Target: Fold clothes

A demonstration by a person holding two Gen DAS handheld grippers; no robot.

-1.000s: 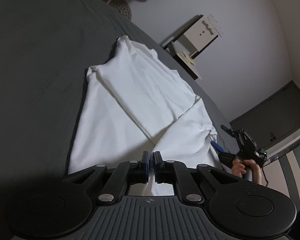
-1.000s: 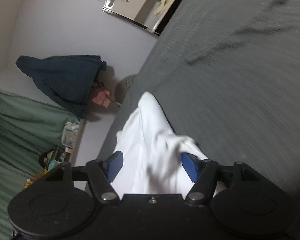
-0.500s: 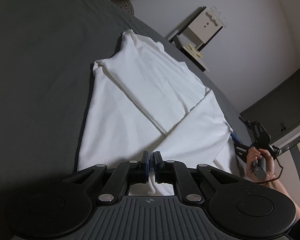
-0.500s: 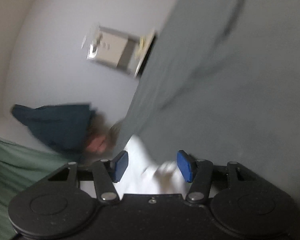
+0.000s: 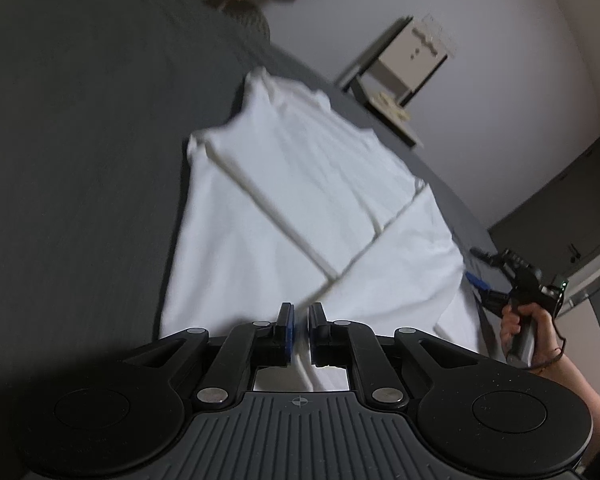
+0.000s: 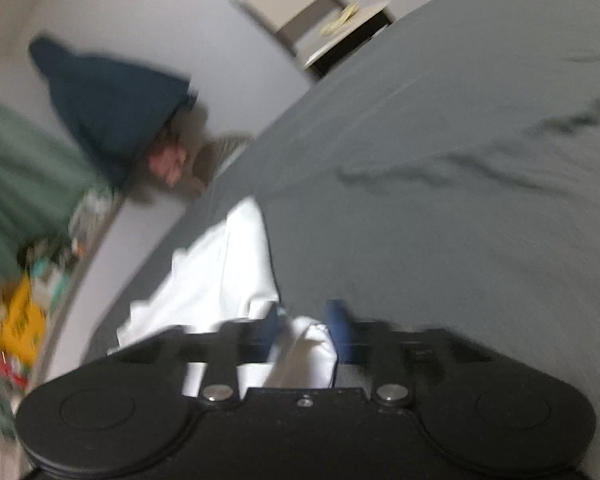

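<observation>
A white garment [image 5: 300, 184] lies flat on the dark grey bed [image 5: 80, 140], with one side folded over in a diagonal flap. My left gripper [image 5: 300, 320] is at its near hem, jaws parted by a narrow gap with a ridge of cloth lying between them. My right gripper [image 5: 480, 268], held by a hand [image 5: 520, 320], is at the garment's right edge. In the blurred right wrist view the right gripper [image 6: 308, 320] has its blue pads [image 6: 340, 320] pressed on a bunch of the white garment [image 6: 228, 272].
A white bedside shelf unit [image 5: 404, 64] stands by the wall past the bed. A dark blue garment [image 6: 112, 108] hangs on the wall near a green curtain [image 6: 12, 184]. Floor clutter [image 6: 20, 320] lies beside the bed. A dark cabinet [image 5: 560, 208] is at the right.
My left jaws were tight on the hem and have now parted slightly. My right jaws narrowed from wide open onto a bunch of cloth, and the right gripper swung back toward the garment.
</observation>
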